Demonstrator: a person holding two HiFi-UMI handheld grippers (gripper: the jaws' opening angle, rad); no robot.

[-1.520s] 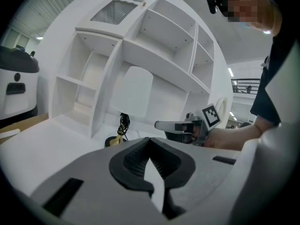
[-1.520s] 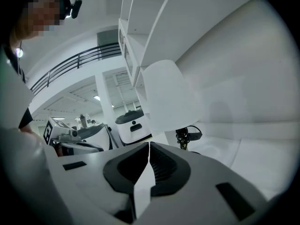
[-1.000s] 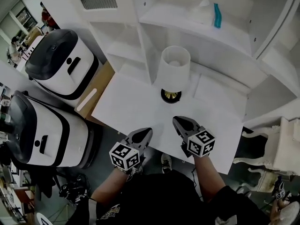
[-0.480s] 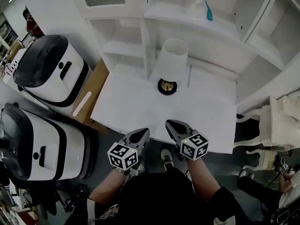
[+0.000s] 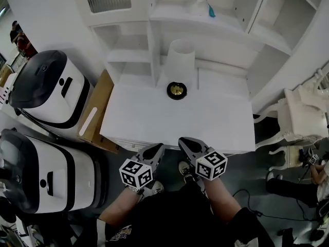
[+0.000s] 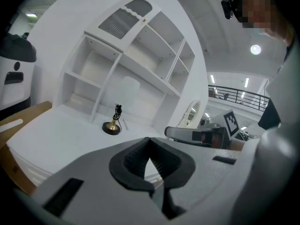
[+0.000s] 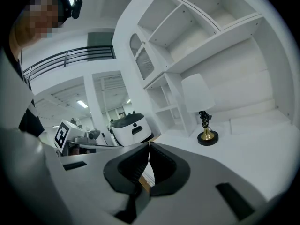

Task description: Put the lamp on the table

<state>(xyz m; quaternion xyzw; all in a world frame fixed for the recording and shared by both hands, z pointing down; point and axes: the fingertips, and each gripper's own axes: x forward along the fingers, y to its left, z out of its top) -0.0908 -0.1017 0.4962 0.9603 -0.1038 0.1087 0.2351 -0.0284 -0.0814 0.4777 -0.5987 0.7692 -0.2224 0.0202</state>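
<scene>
The lamp (image 5: 178, 68), with a white shade and a black and brass base, stands upright at the back of the white table (image 5: 154, 120), in front of the shelf unit. It also shows in the left gripper view as the lamp (image 6: 114, 121) and in the right gripper view as the lamp (image 7: 201, 111). My left gripper (image 5: 156, 151) and right gripper (image 5: 186, 144) hover side by side at the table's near edge, well short of the lamp. Both are shut with nothing between their jaws (image 6: 149, 142) (image 7: 149, 146).
A white shelf unit (image 5: 205, 30) rises behind the table, with a white thing and a teal item (image 5: 210, 10) on an upper shelf. Two white and black machines (image 5: 46, 86) (image 5: 36, 174) stand at the left beside a cardboard box (image 5: 97, 112). A white ornate chair (image 5: 303, 112) stands at the right.
The view has drawn back from the table: both grippers now sit at its near edge instead of over it. The lamp stays where it stood.
</scene>
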